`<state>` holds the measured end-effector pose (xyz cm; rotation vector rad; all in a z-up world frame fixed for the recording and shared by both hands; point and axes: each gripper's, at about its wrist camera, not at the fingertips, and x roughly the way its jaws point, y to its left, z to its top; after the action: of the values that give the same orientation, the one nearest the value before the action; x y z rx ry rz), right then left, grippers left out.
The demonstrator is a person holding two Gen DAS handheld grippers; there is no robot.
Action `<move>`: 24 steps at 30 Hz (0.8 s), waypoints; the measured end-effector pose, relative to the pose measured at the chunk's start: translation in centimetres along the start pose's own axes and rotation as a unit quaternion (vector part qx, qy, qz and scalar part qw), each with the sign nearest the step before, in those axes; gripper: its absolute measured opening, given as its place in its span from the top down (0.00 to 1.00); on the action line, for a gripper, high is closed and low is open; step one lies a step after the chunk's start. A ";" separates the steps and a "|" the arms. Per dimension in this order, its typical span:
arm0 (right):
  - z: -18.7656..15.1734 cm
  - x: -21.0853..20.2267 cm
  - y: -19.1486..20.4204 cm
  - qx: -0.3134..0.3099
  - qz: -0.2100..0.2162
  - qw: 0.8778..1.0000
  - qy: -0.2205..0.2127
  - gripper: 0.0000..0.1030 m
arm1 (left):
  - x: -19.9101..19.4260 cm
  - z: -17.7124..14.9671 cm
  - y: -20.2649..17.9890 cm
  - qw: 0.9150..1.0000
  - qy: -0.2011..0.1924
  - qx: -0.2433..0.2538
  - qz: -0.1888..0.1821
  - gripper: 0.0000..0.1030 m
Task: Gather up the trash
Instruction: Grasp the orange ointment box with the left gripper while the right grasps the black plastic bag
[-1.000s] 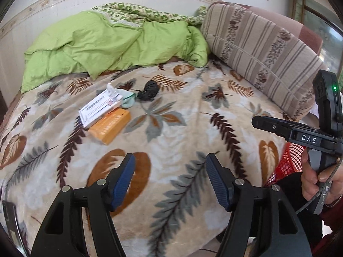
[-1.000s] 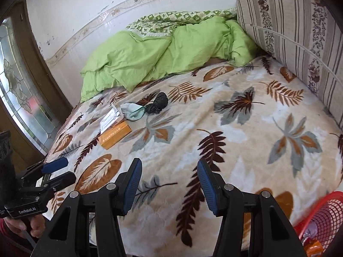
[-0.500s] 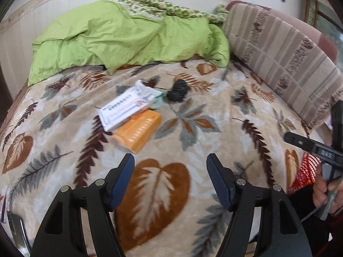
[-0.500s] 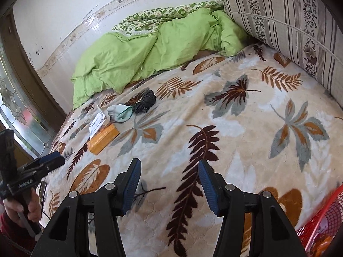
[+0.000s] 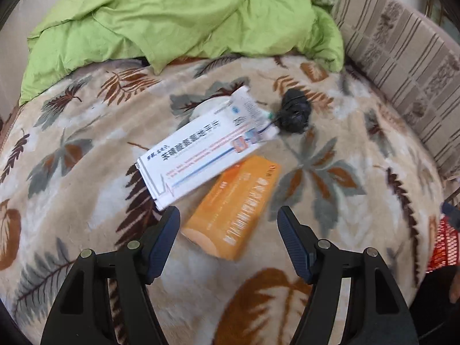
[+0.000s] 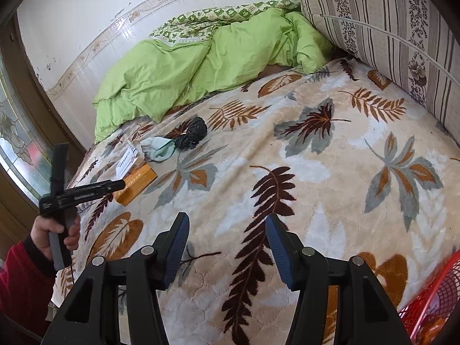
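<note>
An orange box point(image 5: 234, 211) lies on the leaf-patterned blanket point(image 5: 86, 189), with a white medicine box point(image 5: 198, 155) resting partly on it. A pale green mask point(image 6: 159, 149) and a black crumpled bag point(image 5: 294, 112) lie just beyond. My left gripper point(image 5: 228, 220) is open and empty, its fingertips on either side of the orange box's near end, just above it. My right gripper point(image 6: 227, 230) is open and empty over the blanket, far from the trash. The left gripper also shows in the right wrist view point(image 6: 115, 185), by the orange box point(image 6: 136, 184).
A green duvet point(image 5: 172, 20) is heaped at the bed's far end. A striped cushion point(image 6: 388, 28) stands along the right. A red mesh basket point(image 6: 431, 313) sits at the bed's near right edge. A glass door point(image 6: 17, 132) is at the left.
My left gripper has moved forward over the bed to the orange box, which now sits between its open fingers. My right gripper has shifted only slightly.
</note>
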<state>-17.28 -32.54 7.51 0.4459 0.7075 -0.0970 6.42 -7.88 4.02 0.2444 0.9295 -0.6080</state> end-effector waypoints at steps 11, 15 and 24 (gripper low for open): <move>0.1 0.6 0.1 0.003 0.002 1.000 0.007 0.43 | 3.2 0.2 -5.1 0.998 0.042 0.043 -0.018 0.50; 0.0 0.5 0.5 -0.003 -0.001 1.000 0.005 0.43 | 4.8 0.7 -6.1 0.999 0.034 0.013 0.019 0.48; 0.1 0.3 0.0 0.009 -0.002 1.000 0.002 0.43 | 1.9 -2.5 -6.8 0.999 0.012 -0.038 0.015 0.57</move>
<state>-16.99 -32.59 7.40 0.4617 0.7114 -0.1067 1.64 -12.96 1.43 0.1969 0.9682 -0.5429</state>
